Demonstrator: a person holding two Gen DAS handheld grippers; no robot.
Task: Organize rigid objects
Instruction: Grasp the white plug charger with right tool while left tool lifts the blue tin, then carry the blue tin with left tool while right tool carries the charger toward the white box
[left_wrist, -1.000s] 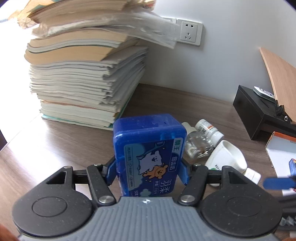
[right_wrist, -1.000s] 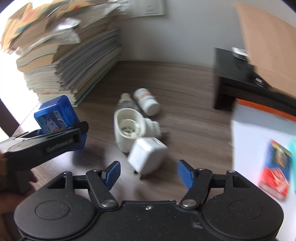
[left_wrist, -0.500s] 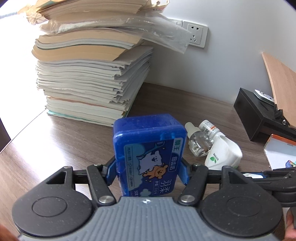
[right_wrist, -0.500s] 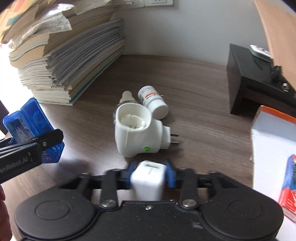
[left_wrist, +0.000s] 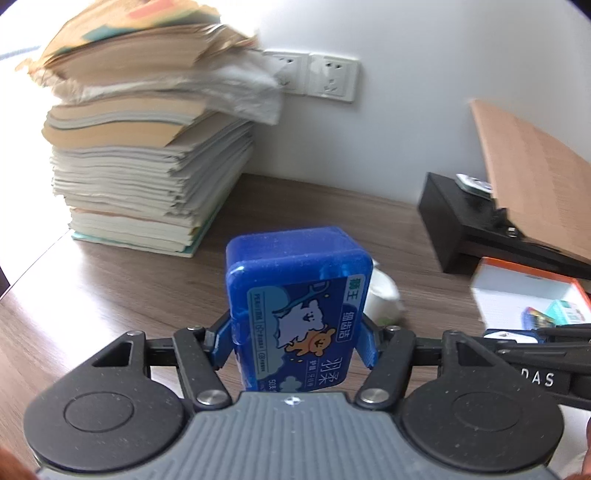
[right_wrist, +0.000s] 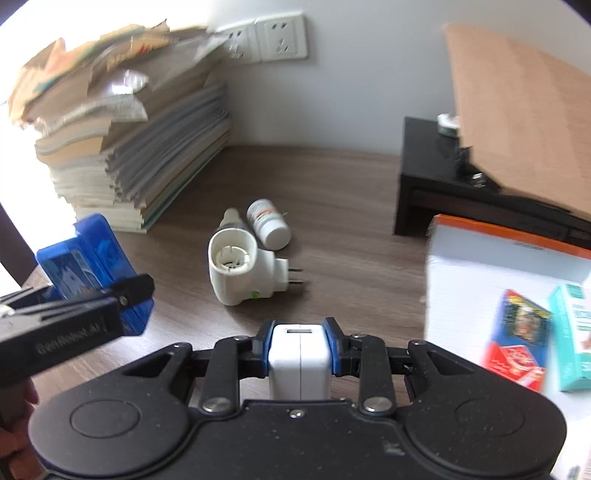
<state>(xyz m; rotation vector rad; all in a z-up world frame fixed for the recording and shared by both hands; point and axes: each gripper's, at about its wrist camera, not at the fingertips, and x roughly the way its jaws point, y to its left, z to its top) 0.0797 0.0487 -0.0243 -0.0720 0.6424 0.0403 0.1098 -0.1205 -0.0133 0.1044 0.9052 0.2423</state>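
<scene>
The left gripper (left_wrist: 297, 341) clamps a blue floss box (left_wrist: 299, 314); the right gripper (right_wrist: 300, 349) pinches a white charger (right_wrist: 300, 356), both above the surface (right_wrist: 332, 192). Carry each level to the white box (right_wrist: 480, 280), lowering gently beside the packets already inside.

Upright blue box (left_wrist: 297, 314) with cartoon label, white charger cube (right_wrist: 299, 360), both held aloft
</scene>
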